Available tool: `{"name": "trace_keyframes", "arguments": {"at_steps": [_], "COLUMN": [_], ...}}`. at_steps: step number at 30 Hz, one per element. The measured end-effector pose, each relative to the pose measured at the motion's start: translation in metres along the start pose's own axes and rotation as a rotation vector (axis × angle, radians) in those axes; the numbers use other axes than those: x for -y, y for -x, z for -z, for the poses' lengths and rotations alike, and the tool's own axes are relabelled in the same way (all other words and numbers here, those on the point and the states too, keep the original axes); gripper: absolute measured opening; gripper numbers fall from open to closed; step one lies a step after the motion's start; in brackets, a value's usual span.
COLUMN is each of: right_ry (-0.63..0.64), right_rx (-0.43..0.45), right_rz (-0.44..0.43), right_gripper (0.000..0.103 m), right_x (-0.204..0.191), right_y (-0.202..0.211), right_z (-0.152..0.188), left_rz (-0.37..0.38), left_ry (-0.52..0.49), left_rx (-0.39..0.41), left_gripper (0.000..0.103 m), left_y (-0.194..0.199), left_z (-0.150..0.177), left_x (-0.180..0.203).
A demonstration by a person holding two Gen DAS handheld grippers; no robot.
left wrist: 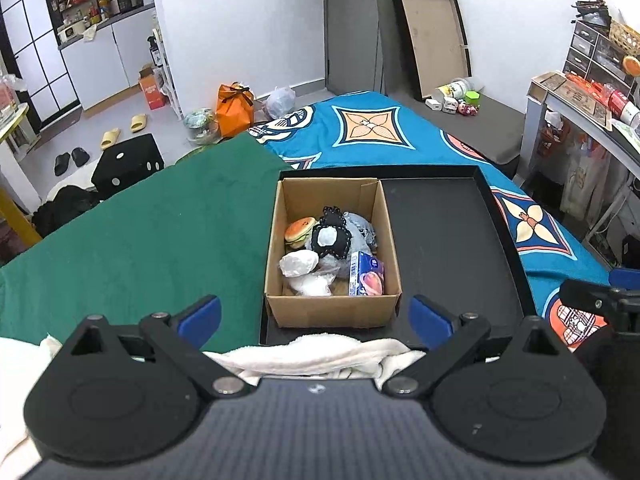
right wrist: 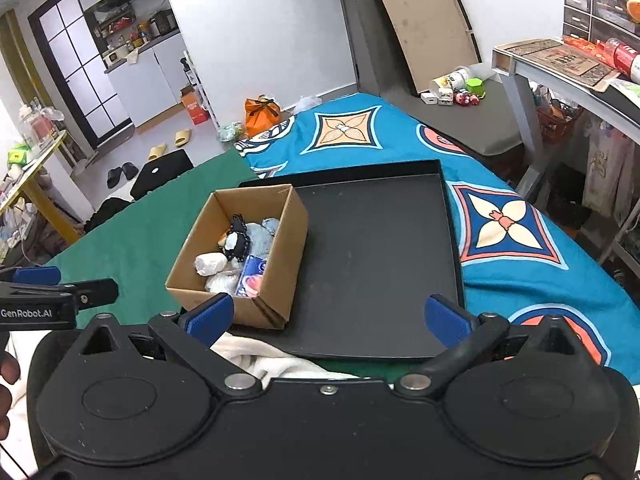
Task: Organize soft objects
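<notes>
A cardboard box (left wrist: 332, 312) (right wrist: 276, 264) stands in the left part of a black tray (left wrist: 452, 248) (right wrist: 376, 264). It holds several soft things: a burger toy (left wrist: 298, 231), a black-and-white plush (left wrist: 330, 238) (right wrist: 236, 242), white bundles (left wrist: 298, 263) (right wrist: 210, 263), a grey-blue plush (right wrist: 260, 232) and a blue tissue pack (left wrist: 366, 279) (right wrist: 252, 278). My left gripper (left wrist: 316, 320) is open and empty, just before the box. My right gripper (right wrist: 328, 316) is open and empty over the tray's near edge. A white towel (left wrist: 320, 354) (right wrist: 256, 356) lies under both.
The tray sits on a bed with a green cloth (left wrist: 152, 232) (right wrist: 132, 248) on the left and a blue patterned blanket (left wrist: 372, 132) (right wrist: 512, 232) on the right. A desk (right wrist: 560, 68) stands far right. Bags and slippers lie on the floor beyond.
</notes>
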State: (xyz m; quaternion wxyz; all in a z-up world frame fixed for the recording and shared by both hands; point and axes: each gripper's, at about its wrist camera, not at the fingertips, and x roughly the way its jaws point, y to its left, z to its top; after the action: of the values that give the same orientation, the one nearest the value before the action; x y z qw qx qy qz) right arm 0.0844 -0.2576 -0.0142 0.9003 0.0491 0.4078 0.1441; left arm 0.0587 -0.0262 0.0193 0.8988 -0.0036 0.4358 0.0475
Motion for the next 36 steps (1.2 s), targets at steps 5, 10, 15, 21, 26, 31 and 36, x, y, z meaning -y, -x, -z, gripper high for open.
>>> {"name": "trace_keyframes", "arguments": {"at_steps": [5, 10, 15, 21, 26, 31, 36], "right_ry": [-0.006, -0.012, -0.015, -0.012, -0.016, -0.01, -0.005], "right_rx": [-0.003, 0.0, -0.001, 0.004, -0.003, -0.007, -0.014], "right_rz": [-0.002, 0.003, 0.012, 0.02, 0.019, 0.025, 0.027], "right_gripper": [0.103, 0.103, 0.103, 0.103, 0.103, 0.103, 0.103], "right_x": [0.001, 0.005, 0.007, 0.008, 0.009, 0.008, 0.006], "right_y": [0.0, 0.003, 0.004, 0.003, 0.002, 0.002, 0.0], "right_z": [0.003, 0.005, 0.004, 0.003, 0.003, 0.002, 0.0], "left_rz": [-0.006, 0.016, 0.023, 0.021, 0.021, 0.024, 0.028], "left_ry": [-0.005, 0.001, 0.002, 0.001, 0.002, 0.011, 0.004], "left_rx": [0.0, -0.006, -0.004, -0.01, -0.009, -0.015, -0.015], "left_gripper": [0.099, 0.099, 0.099, 0.099, 0.099, 0.099, 0.099], "left_y": [-0.002, -0.003, -0.006, -0.008, -0.009, -0.014, -0.016], "left_z": [0.002, 0.002, -0.001, -0.002, -0.002, -0.004, -0.004], "left_x": [0.001, 0.002, 0.004, 0.004, 0.004, 0.005, 0.006]}}
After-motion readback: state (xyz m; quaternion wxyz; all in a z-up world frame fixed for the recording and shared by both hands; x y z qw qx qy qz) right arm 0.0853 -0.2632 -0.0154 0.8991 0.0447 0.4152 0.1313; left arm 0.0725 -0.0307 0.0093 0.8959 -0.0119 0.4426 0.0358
